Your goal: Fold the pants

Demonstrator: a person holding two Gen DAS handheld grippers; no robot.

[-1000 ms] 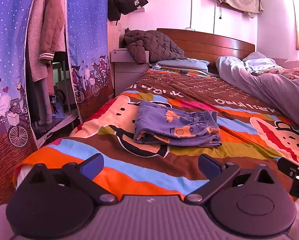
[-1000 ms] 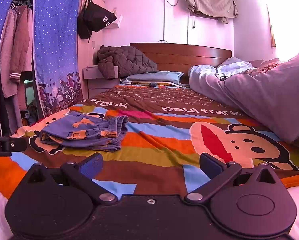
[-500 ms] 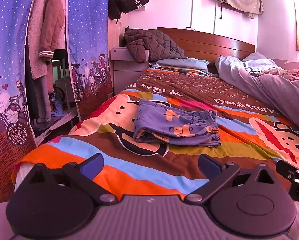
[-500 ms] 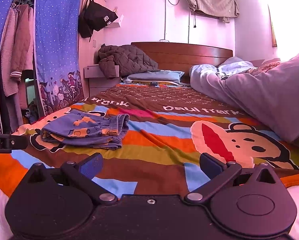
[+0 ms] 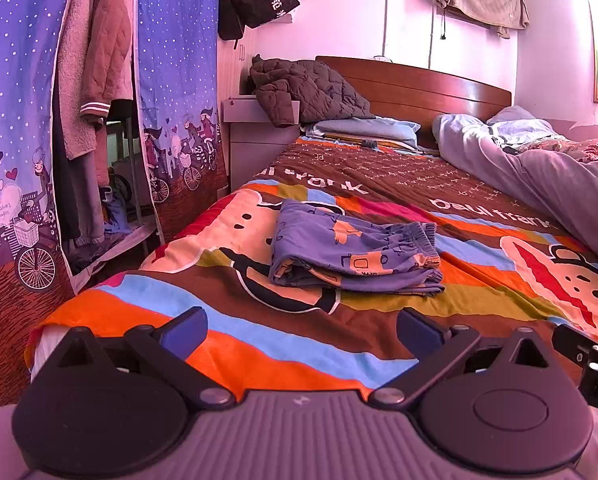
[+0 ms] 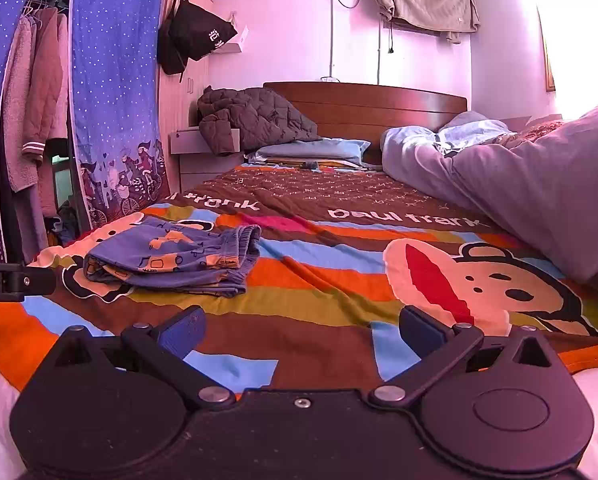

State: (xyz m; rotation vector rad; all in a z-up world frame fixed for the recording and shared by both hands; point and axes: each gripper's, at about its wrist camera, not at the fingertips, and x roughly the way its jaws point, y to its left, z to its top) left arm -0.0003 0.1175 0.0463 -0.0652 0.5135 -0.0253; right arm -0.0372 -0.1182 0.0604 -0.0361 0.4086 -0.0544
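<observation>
The blue patterned pants point(image 5: 355, 254) lie folded in a compact bundle on the striped bedspread point(image 5: 259, 344) — apparently finished. Left gripper point(image 5: 301, 328) and right gripper point(image 6: 301, 330) are spread wide, empty, well short of them.

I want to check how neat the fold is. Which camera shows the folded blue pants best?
The left wrist view: the pants lie near the middle of the frame, straight ahead of the open left gripper, showing stacked layers and waistband. The right wrist view shows them off to the left, smaller and more side-on, ahead of the open right gripper.
</observation>
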